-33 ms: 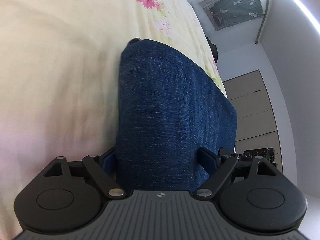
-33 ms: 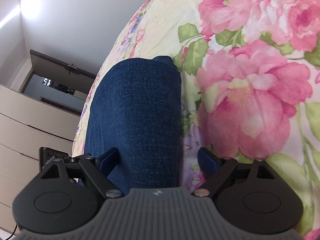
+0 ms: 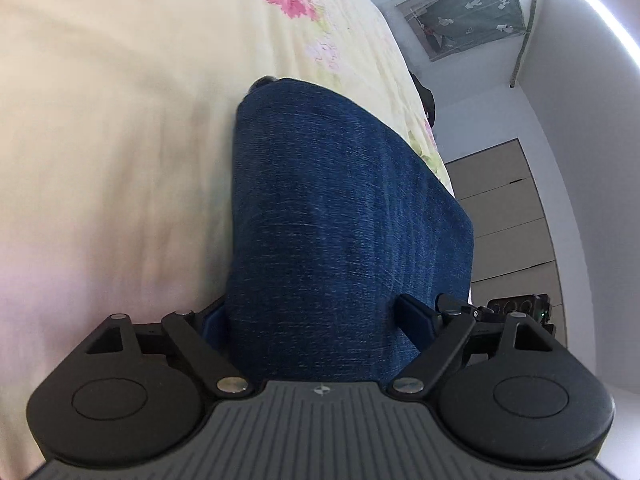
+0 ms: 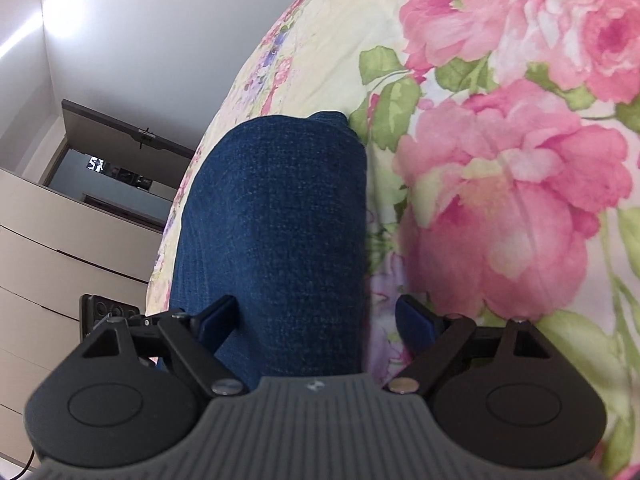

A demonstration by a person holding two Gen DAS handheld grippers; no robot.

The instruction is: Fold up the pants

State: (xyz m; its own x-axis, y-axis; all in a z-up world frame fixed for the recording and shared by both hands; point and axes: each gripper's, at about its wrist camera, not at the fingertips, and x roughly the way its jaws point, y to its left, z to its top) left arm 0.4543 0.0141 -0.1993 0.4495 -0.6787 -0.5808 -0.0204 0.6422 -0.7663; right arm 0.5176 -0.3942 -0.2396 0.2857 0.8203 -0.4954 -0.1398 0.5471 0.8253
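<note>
Left tongs [image 3: 314, 312] and right tongs [image 4: 316, 308], jaws just opened and released, straddle the folded pants [image 3: 340, 220] on the bed [image 3: 100, 140]; this fold appears laid down.

pants [image 3: 344, 232] on bedspread [image 3: 120, 140], drawers [image 4: 60, 264] apparently beyond bed edge

pants [image 3: 344, 232] | dark blue denim | folded | lying on floral bedspread [image 4: 500, 208]
</note>
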